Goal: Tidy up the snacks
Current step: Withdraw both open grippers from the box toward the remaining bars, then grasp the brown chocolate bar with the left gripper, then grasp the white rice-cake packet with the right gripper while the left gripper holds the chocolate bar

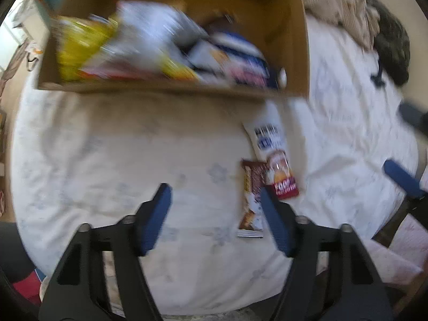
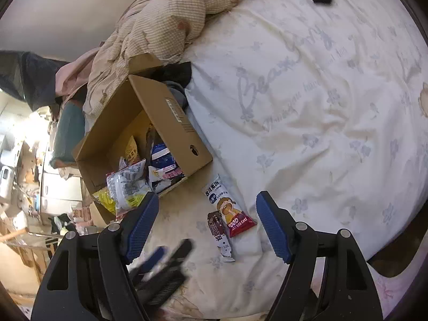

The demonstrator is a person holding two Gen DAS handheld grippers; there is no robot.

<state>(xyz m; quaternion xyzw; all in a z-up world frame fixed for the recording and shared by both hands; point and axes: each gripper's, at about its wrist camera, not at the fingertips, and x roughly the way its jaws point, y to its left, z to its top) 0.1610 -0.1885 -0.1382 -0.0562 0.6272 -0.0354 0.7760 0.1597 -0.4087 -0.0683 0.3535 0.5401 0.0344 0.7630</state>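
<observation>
On the bedsheet (image 2: 307,101), just beside the cardboard box's (image 2: 171,123) near corner, lie a white rice-cake packet (image 2: 227,206) and a brown snack bar (image 2: 220,236), touching, long axes running away from the box.

The left gripper (image 1: 215,219) is nearer, its spread, empty fingers hanging just left of the bar; the right gripper (image 2: 207,223), also spread and empty, frames both packets from farther off.

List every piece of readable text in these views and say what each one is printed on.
"FOOD" and "RICE CAKE": red end of the white rice cake packet on the bed sheet.
"Bear" in pale script: the sheet itself; the script lines under it are too faint to read.
Chinese characters on the white packet and the brown packet: too small to read.
Cardboard box label and the packets inside: blurred, unreadable.
</observation>
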